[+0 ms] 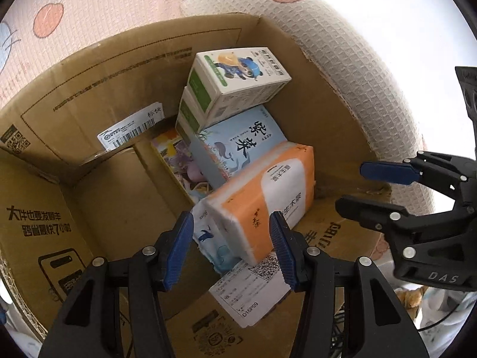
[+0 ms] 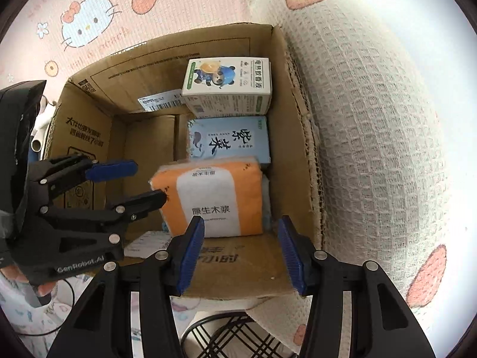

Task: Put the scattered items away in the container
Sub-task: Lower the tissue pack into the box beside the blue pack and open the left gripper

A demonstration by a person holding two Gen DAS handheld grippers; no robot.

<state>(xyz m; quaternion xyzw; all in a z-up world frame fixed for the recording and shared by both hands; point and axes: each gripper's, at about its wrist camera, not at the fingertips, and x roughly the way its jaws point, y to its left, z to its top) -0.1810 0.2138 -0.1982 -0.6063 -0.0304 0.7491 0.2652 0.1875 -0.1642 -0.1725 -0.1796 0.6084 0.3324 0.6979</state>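
Left tool (image 1: 231,252) hangs over the cardboard box (image 1: 125,95), pointing steeply down, its blue pads (image 1: 179,247) standing well apart. The near end of the orange tissue pack (image 1: 262,205) shows in the gap between them, but the pads press on nothing: it carries nothing. Right tool (image 2: 241,255) is parted too, over the near wall of the box (image 2: 247,271), nothing held; from the left view it (image 1: 372,188) sits at the box's right edge, fingers spread.

On to the contents. The orange tissue pack (image 2: 211,200) lies on top, tilted, resting on a blue-and-white pack (image 1: 214,246) beneath. Just behind it, a pale blue box (image 2: 229,141) with dark lettering. Behind that, a white carton (image 2: 228,82) with a cartoon panda, stacked on a second like carton (image 1: 186,119), against the far wall. A colourful flat packet (image 1: 176,161) stands alongside on the left. A shipping label (image 1: 252,286) hangs on the near wall.

The box sits on a pink cartoon-print sheet (image 2: 89,24), a white waffle blanket (image 2: 372,134) bunched beside it.
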